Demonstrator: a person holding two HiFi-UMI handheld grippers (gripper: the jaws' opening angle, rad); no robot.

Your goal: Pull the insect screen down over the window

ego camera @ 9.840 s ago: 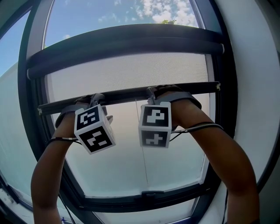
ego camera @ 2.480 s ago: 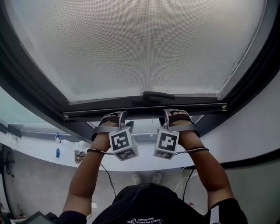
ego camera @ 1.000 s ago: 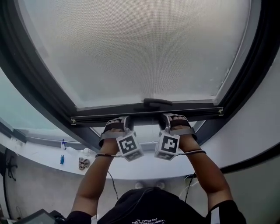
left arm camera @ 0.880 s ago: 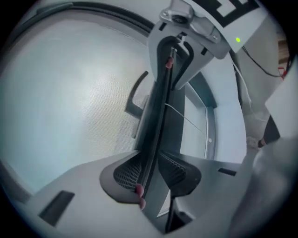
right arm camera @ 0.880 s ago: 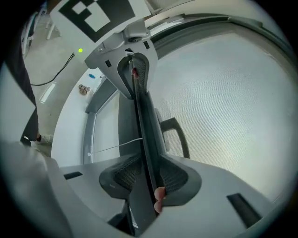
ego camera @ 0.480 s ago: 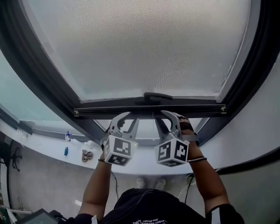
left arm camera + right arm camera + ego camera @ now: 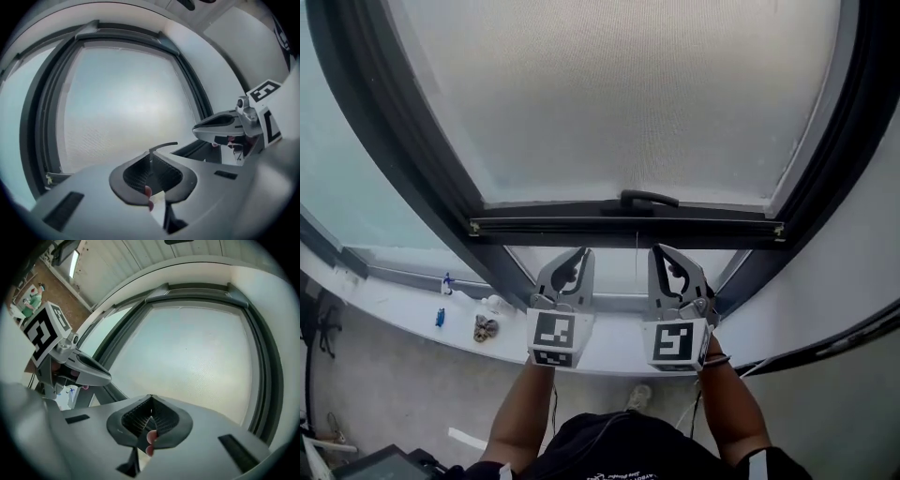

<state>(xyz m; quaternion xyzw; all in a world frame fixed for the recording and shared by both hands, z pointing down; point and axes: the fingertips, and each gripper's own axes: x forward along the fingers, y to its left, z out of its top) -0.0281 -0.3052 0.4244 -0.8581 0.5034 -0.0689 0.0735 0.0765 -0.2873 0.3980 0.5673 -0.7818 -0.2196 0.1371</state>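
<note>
The top of the dark grey window frame (image 7: 403,131) runs off the head view, so the upper end of the pale mesh insect screen (image 7: 619,103) is out of sight from here. The person's hands are tucked behind the white cubes with black square markers (image 7: 555,337) on the left gripper (image 7: 579,255) and the right gripper (image 7: 660,253). On the white sill (image 7: 403,305), off to the left, sit a small blue thing (image 7: 439,317) and a brownish lump (image 7: 485,328), both too small to make out. A thin line (image 7: 636,251) hangs from the screen's dark bottom bar (image 7: 581,228), between the two grippers, and is barely visible.

The left gripper has just been closing its jaws. Its own view shows the tips together with nothing between them. The right gripper's jaws are together too, and empty. Both sit just below the bar, clear of it. Through the hollow behind each pair of jaws a pink fingertip (image 7: 148,204) shows.

The screen covers the pane, and its bar lies across the lower part of the frame, just under a dark curved handle (image 7: 649,199).

The cubes carry only patterns. White print on the person's black shirt (image 7: 609,450) is cut off at the bottom edge and unreadable.
</note>
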